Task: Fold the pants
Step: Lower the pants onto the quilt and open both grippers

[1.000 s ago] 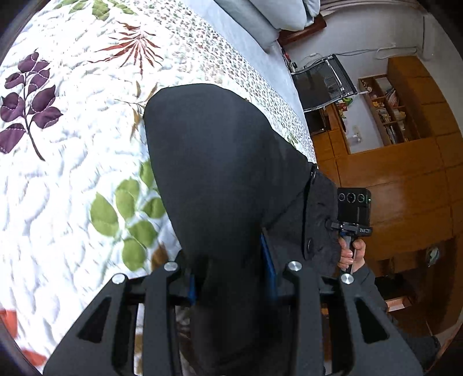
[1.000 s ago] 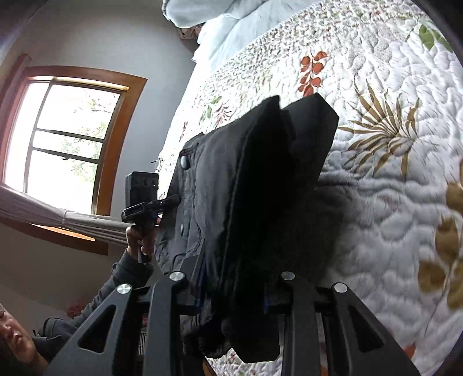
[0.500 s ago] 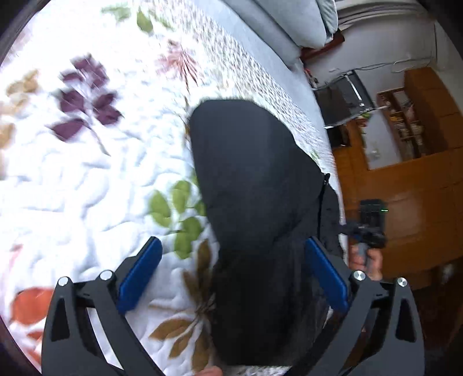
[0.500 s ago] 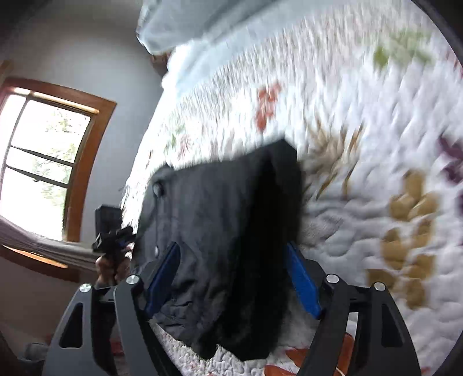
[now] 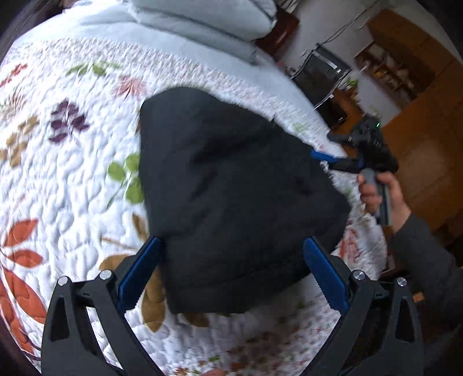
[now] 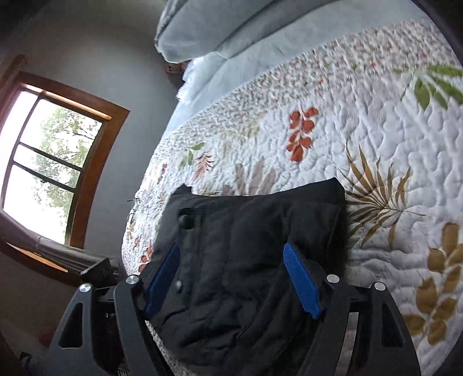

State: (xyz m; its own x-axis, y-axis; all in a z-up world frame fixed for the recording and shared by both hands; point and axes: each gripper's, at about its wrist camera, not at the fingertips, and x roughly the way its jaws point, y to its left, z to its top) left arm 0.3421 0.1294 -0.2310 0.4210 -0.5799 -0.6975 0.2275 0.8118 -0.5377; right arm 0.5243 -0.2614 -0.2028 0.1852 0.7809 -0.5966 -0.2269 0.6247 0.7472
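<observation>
The black pants (image 5: 231, 188) lie folded in a compact stack on the leaf-patterned quilt (image 5: 66, 179), near the bed's edge. My left gripper (image 5: 231, 269) is open, its blue pads wide apart on either side of the stack's near end, holding nothing. My right gripper (image 6: 231, 277) is open too, above the pants (image 6: 254, 231), whose button and pocket side shows. The right gripper also shows in the left wrist view (image 5: 341, 159), open at the far edge of the pants.
Grey-blue pillows (image 5: 208, 26) lie at the head of the bed. Wooden cabinets (image 5: 419, 130) and a black stand (image 5: 321, 75) are beyond the bed's right side. A wood-framed window (image 6: 49, 162) is on the left wall.
Both grippers were shut on the pants a second ago. They have opened, let the folded pants down on the quilt, and pulled back.
</observation>
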